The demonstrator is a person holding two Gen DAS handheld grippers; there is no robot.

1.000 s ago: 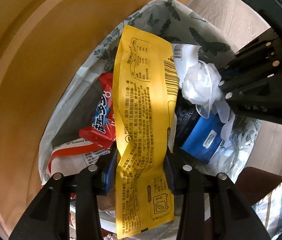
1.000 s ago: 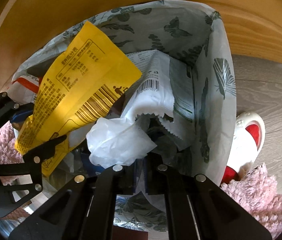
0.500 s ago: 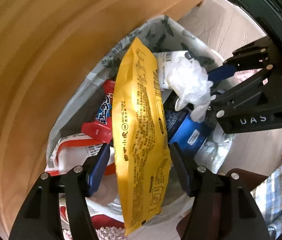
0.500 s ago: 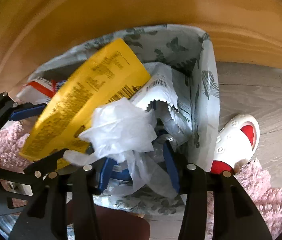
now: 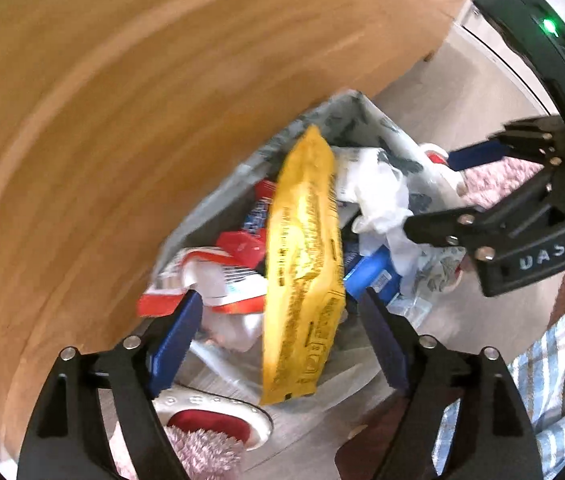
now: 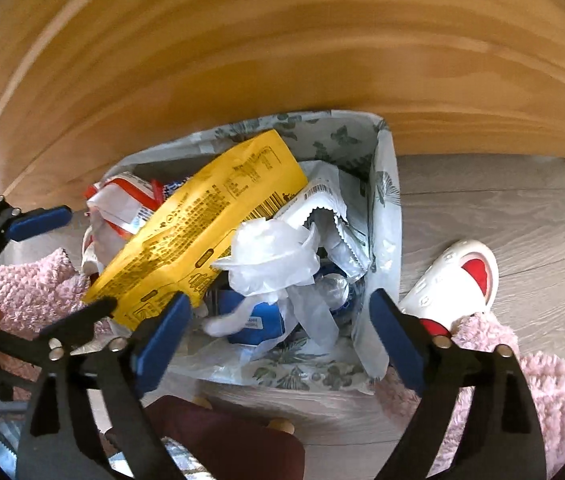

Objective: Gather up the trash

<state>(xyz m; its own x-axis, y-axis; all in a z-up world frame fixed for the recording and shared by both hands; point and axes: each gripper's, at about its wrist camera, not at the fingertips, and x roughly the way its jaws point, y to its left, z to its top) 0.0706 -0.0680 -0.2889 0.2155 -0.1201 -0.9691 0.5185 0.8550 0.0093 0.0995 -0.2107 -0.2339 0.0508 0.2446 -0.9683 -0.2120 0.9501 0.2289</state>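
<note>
Yellow wrapper (image 6: pixel 198 236) released into trash bag (image 6: pixel 384 216) (butterfly print), wood-plank floor (image 6: pixel 502 204), wooden panel (image 6: pixel 282 48)

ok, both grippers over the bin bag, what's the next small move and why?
Probably lift both clear. The left gripper and right gripper have just been opening; the long yellow snack wrapper and crumpled clear plastic film lie loose in the butterfly-print bin bag.

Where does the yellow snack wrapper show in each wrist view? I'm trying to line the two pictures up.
Left wrist: yellow wrapper runs down the centre, between the open left gripper fingers.
Right wrist: wrapper lies left of centre, slanting up to the right.
Shared landmark: the crumpled white plastic beside it, in the butterfly-print trash bag.
</note>
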